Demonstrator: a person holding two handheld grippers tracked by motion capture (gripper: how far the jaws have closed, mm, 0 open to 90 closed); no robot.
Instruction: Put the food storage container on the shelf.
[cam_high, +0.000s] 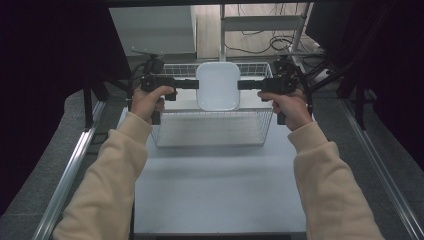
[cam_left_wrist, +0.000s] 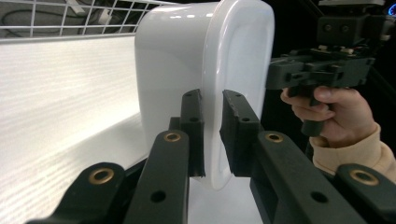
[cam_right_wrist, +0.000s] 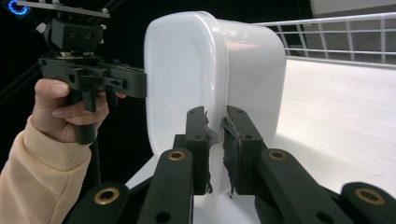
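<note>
Left gripper clamped on white tub's near rim | right gripper pinching opposite rim | tub hangs level between both, above wire basket | step: two-handed carry | next, likely: keep both hands level, lower together into basket beneath.

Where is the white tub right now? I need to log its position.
In the high view the white tub is held above the wire basket at the table's far end, its rim clamped between the left gripper and right gripper.
</note>
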